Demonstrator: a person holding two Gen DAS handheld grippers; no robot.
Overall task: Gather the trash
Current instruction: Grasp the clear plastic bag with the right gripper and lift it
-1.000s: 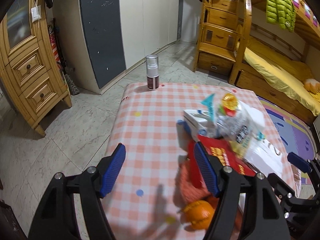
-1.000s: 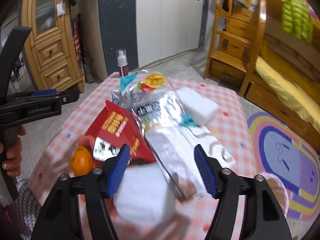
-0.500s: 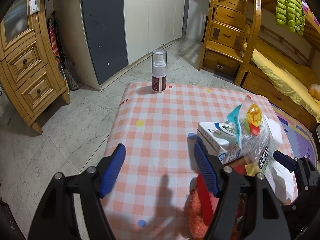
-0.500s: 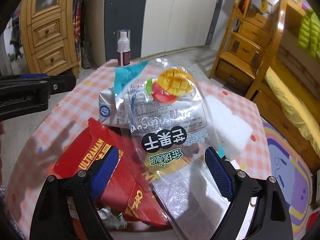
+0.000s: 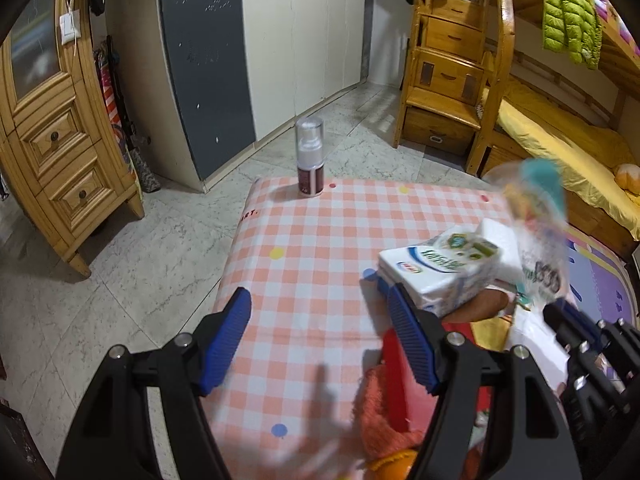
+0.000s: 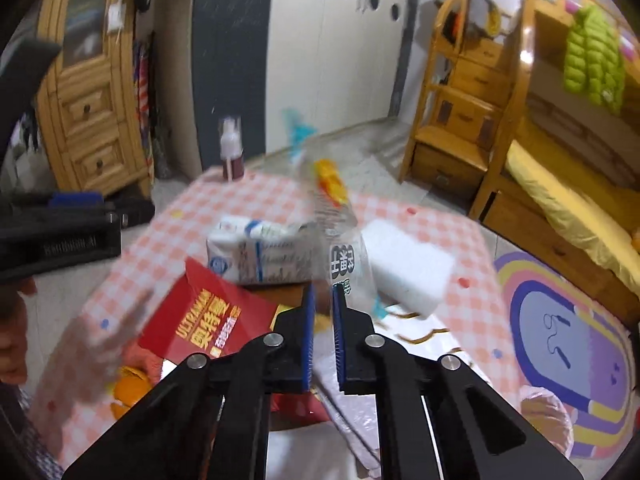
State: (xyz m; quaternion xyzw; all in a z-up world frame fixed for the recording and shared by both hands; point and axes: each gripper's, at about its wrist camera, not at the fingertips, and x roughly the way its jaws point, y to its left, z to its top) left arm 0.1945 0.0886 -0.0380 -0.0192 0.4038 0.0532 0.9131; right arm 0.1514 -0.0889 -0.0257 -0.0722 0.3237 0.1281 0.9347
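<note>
Right gripper (image 6: 323,304): I'm closing its jaws on the clear snack bag (image 6: 340,240), pinched at its lower end.
Bag: lifted, above the carton (image 6: 260,254) mid-table (image 5: 320,240).
Left gripper (image 5: 320,336): wide, nothing between, near edge.

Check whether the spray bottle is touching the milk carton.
Apart. Left wrist view shows bare checked tablecloth between the spray bottle and the milk carton.

red box (image 6: 204,320) printed "ULTRAMAN"
</note>
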